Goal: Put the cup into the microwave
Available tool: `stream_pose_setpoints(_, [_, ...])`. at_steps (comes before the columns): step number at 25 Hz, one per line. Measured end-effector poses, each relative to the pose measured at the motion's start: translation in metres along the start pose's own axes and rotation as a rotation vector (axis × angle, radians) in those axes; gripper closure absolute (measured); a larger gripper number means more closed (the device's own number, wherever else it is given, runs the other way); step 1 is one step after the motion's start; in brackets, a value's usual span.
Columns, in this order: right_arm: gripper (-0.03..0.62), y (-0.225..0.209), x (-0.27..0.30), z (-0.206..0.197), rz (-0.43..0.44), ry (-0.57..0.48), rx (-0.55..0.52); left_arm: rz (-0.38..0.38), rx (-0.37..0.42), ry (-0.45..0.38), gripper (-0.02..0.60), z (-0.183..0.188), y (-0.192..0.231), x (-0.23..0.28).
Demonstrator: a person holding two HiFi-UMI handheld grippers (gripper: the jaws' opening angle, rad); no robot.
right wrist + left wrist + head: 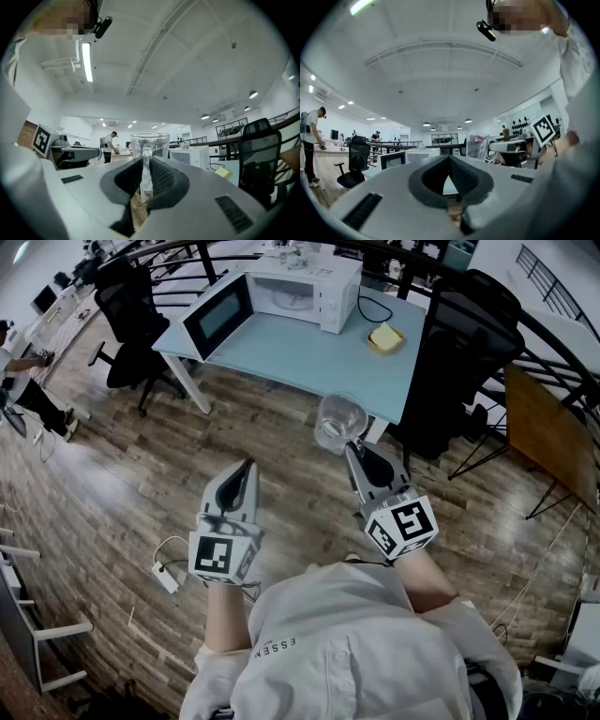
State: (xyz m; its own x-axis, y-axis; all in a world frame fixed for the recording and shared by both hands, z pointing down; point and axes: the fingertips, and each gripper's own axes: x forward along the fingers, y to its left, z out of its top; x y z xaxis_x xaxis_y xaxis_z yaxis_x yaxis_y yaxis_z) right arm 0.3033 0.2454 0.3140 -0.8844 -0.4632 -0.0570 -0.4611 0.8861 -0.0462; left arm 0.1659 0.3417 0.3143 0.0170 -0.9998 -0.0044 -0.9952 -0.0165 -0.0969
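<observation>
A clear glass cup (339, 421) hangs in the air above the wooden floor, short of the table. My right gripper (360, 448) is shut on its handle. In the right gripper view the handle (146, 174) stands upright between the jaws of the right gripper (146, 161), with the cup (150, 142) just beyond them. The white microwave (302, 287) stands at the far side of the light blue table (309, 357), its door (217, 315) swung open to the left. My left gripper (247, 468) is level beside the right one, shut and empty; its jaws (450, 158) meet at the tips.
A yellow sponge-like block (385, 337) lies on the table right of the microwave, beside a black cable. Black office chairs stand left (131, 324) and right (469, 343) of the table. A white power strip (165, 577) lies on the floor. A person (23, 381) stands at the far left.
</observation>
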Motion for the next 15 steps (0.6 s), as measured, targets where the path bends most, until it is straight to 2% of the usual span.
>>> stream_pose_setpoints(15, [0.553,0.003,-0.01,0.001,-0.019,-0.014,0.026,-0.007,0.0,0.012,0.581,-0.007,-0.002,-0.012])
